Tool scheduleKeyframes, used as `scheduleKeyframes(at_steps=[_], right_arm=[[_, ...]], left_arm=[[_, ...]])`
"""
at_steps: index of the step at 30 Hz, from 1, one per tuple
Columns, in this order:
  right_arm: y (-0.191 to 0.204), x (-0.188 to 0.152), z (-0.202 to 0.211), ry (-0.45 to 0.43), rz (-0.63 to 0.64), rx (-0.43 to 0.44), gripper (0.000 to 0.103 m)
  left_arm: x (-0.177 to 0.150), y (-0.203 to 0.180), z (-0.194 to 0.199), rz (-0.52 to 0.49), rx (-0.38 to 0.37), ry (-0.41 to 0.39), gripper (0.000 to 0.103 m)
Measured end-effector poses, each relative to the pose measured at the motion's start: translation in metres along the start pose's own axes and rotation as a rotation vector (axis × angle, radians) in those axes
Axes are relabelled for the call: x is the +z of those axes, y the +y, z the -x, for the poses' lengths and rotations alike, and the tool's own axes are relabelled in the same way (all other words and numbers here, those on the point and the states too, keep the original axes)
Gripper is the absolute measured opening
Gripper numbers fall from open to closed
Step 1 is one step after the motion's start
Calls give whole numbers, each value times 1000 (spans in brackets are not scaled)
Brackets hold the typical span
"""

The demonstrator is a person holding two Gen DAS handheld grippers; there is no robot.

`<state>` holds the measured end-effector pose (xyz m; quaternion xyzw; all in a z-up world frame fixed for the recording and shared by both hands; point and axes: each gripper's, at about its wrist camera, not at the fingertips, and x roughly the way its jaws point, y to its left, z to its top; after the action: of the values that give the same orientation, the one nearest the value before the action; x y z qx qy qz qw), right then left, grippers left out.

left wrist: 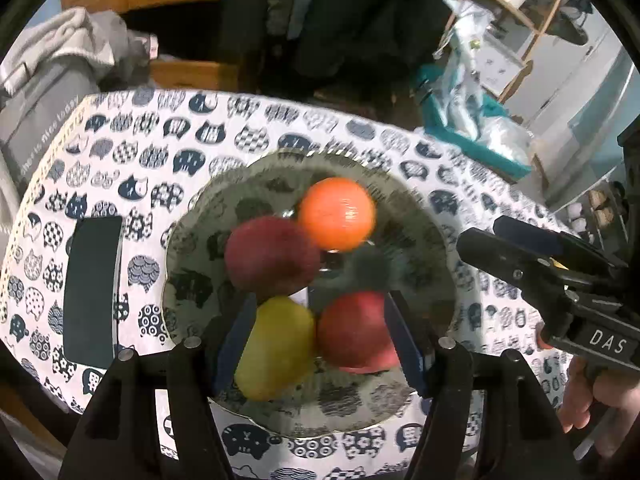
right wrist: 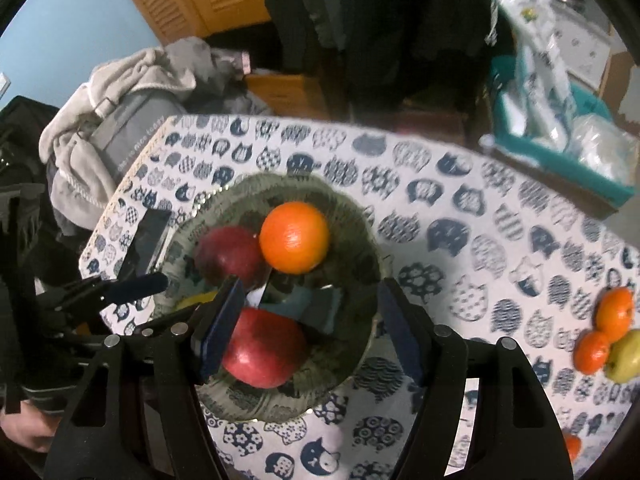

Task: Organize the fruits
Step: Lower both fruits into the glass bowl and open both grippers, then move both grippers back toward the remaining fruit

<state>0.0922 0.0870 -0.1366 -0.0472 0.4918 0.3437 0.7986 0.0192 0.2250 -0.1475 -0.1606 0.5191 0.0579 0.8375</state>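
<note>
Cat-print cloth [left wrist: 168, 152] covers the table w/ a glass bowl [left wrist: 416, 216] on it holding orange [left wrist: 337, 213], 2 apples and a yellow fruit [left wrist: 276, 348]. Your left tongs [left wrist: 320, 340] and right tongs [right wrist: 310, 320] hang over it, both open, gripping nothing. Spare oranges [right wrist: 612, 312] lie far right.

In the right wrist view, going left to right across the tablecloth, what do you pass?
Phone → glass bowl of fruit → small oranges with a yellow-green fruit beside them.
</note>
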Motion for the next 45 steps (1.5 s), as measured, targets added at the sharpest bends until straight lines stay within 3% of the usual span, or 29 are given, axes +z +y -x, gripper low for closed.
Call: scheduleKeyframes(at_steps=[11,20,33,45], right_arm=[[-3,4,71,-138,15,-63,70],[-9,0,119,-214,5,-74,71],[-27,-22,163,-261,17,-140,74],[-77,-48,193,-269,-74,-186,75]], left_arm=[[4,-40,49,-91,-34,-107,77],[3,-68,72,-147,-64,-145,80],[1,-112,91,-219,-100,-170,86],[-6,-165,92,-316,-148,-151,86]])
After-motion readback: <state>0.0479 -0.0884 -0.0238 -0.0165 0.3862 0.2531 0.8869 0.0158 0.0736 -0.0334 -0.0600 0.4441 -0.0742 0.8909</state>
